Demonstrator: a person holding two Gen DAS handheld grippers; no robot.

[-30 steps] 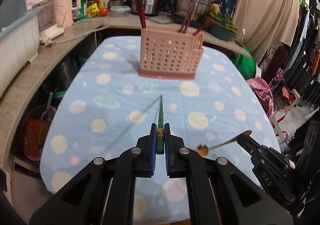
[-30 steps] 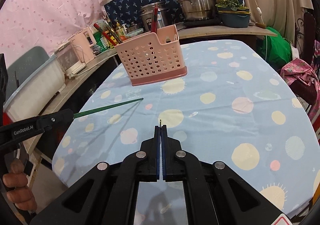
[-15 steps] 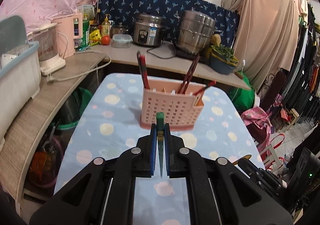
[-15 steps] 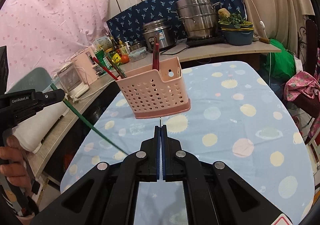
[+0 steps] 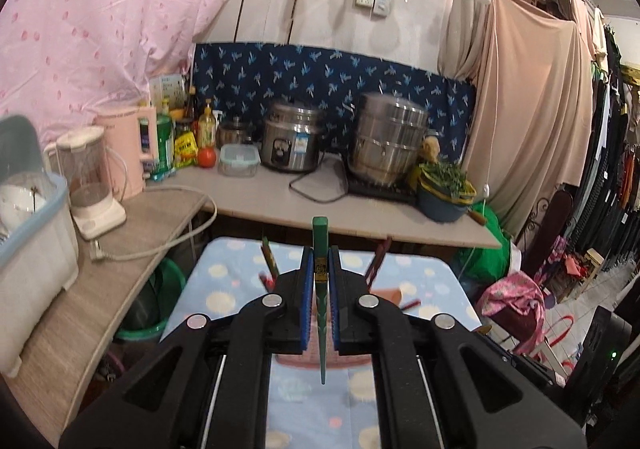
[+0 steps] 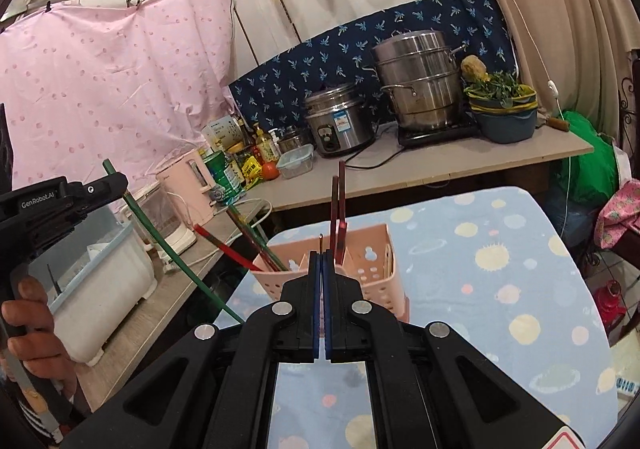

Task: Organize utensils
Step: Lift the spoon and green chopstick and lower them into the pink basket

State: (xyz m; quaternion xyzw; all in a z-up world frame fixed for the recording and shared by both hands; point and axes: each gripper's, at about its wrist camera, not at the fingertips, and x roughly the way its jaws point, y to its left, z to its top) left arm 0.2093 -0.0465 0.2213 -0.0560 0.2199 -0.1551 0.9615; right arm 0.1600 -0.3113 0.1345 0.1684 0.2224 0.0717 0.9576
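My left gripper is shut on a green chopstick, which stands almost upright with its thin tip hanging down. From the right wrist view the left gripper is held high at the left, and the green chopstick slants down toward the table. A pink perforated basket holds several red chopsticks. It sits just beyond my right gripper. That gripper is shut on a thin metal utensil, of which only the tip shows above the pads. In the left wrist view the basket is mostly hidden behind the fingers.
The table wears a blue cloth with pale dots. An L-shaped counter behind and to the left carries a rice cooker, a steamer pot, a blender and a plastic tub. Clothes hang at the right.
Both grippers rose and moved toward the basket. The green chopstick swung from pointing forward to hanging tip down. Both grips stayed shut.
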